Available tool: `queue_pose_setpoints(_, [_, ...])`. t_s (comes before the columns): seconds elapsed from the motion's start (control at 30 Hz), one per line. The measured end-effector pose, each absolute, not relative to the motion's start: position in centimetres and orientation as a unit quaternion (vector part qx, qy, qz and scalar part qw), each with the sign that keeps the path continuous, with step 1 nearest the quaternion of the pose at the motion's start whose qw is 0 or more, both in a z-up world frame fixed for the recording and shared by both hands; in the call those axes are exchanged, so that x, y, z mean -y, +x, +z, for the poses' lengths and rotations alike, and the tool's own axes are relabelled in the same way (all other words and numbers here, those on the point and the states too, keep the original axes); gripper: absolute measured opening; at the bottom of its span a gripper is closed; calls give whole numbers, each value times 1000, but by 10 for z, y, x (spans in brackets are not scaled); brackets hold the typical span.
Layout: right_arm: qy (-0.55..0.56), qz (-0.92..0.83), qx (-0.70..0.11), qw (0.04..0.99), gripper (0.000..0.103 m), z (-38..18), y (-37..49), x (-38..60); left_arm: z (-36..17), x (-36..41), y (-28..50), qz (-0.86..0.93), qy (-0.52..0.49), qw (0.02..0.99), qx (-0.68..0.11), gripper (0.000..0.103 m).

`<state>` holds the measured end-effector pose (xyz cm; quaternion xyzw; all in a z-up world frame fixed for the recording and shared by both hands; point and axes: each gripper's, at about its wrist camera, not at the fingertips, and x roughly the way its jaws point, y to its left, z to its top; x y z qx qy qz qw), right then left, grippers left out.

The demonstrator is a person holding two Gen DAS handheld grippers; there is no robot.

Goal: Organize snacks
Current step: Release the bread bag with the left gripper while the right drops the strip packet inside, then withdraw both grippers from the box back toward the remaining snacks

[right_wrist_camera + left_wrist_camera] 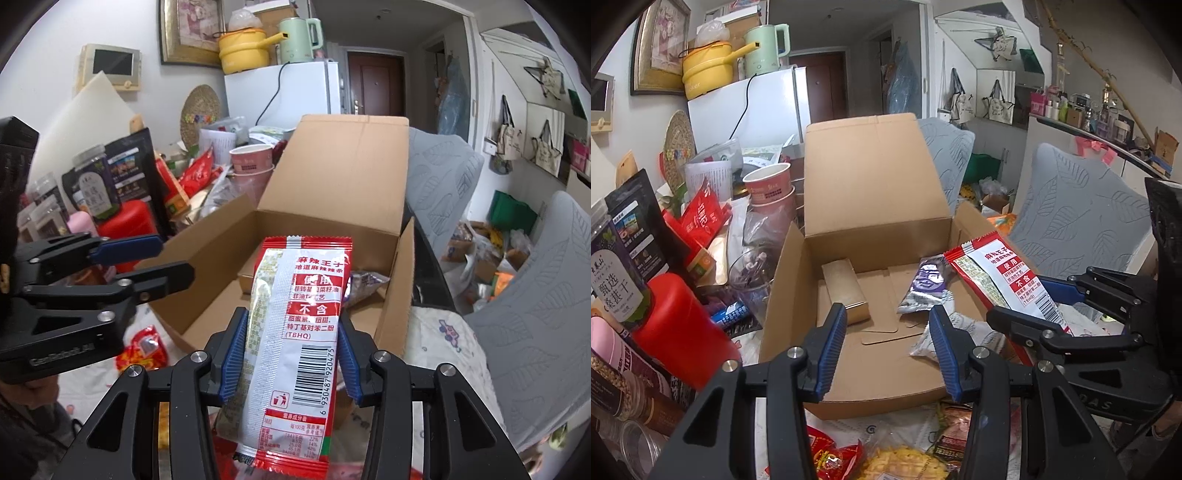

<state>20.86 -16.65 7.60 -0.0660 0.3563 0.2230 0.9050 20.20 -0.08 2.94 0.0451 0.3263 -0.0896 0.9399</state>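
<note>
Red and white snack packet [295,332] is squeezed in the right claw [291,354] over the box's [207,258] near edge, ready to drop in, while the left claw [888,347] hangs partly open, holding nothing.

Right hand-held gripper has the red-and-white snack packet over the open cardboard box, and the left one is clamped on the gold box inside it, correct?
Not quite. The left hand-held gripper holds nothing: in the left wrist view its jaws stand apart and empty, short of the gold box. The right hand-held gripper does hold the red-and-white snack packet over the cardboard box.
</note>
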Motion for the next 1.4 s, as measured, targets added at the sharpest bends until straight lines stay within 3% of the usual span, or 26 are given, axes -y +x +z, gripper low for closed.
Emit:
queue_pose_setpoints(0.3, [-77,219,-383,894,47,53,230,160,13,-8,219,-73,35,934,-349,46])
queue_pose_setpoints(0.37, [-82,215,-384,894,52,52,232,159,10,-9,222,-70,35,932,-353,46])
queue_pose_setpoints(0.43, [-85,213,-380,896,63,53,232,159,8,-10,224,-67,35,930,-360,46])
queue_pose_setpoints(0.83, [-79,211,-369,902,63,74,210,163,28,-5,202,-68,38,935,-345,46])
queue_pose_setpoints(1.3, [-76,214,-312,923,63,137,148,171,76,1,146,-64,43,951,-300,46])
queue_pose_setpoints(1.4, [-79,215,-299,926,68,146,134,171,82,2,134,-64,45,952,-295,49])
